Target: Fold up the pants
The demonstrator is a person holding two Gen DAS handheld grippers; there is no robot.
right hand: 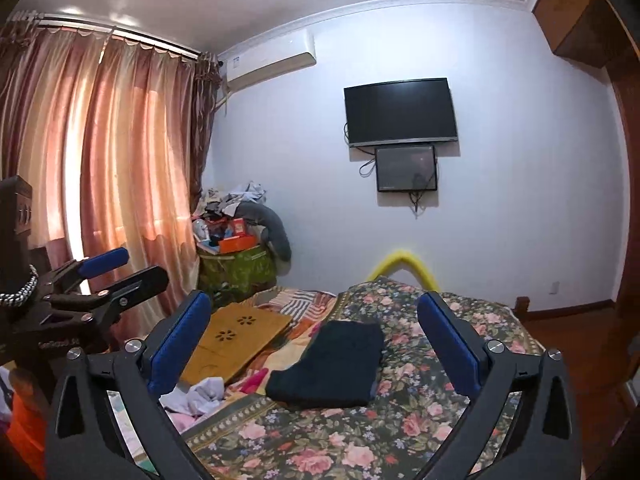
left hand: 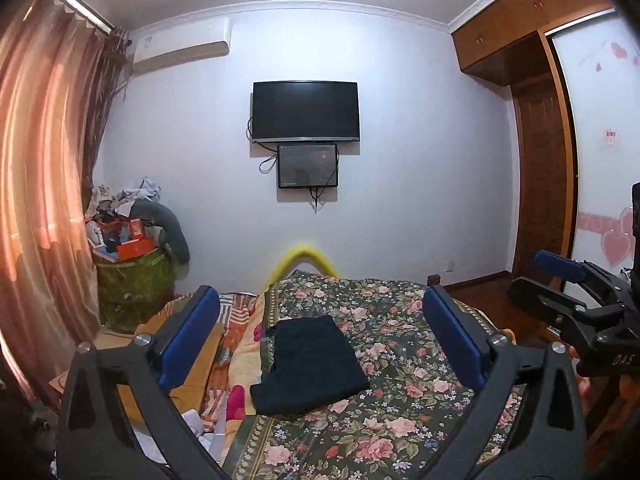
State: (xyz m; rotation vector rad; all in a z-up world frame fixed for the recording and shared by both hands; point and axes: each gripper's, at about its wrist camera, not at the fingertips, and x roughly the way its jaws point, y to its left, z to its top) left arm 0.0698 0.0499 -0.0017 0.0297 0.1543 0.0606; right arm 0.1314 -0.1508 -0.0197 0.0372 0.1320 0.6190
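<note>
A: Pants [left hand: 310, 364] lie folded, compact, on the floral bed [left hand: 400, 420]. Left gripper [left hand: 320, 340] and right gripper [right hand: 314, 338]: jaws spread wide, empty, clear above.

B: Looks done. Check edges square; otherwise hands off.

Both cams sit on the grippers, held above the near end of the bed [left hand: 400, 320] and looking almost level down its length at the far wall. The left wrist view has the TV [left hand: 305, 111] nearly dead centre and catches the right gripper [left hand: 560, 276] at its right edge. The right wrist view is angled a bit more left, so the TV [right hand: 400, 111] lands right of centre, the curtain [right hand: 120, 152] fills more of it, and the left gripper [right hand: 120, 270] pokes in at left. Shared by both: bed, folded pants [left hand: 310, 364], TV, air conditioner [left hand: 182, 46]. The pants are close in each.
</note>
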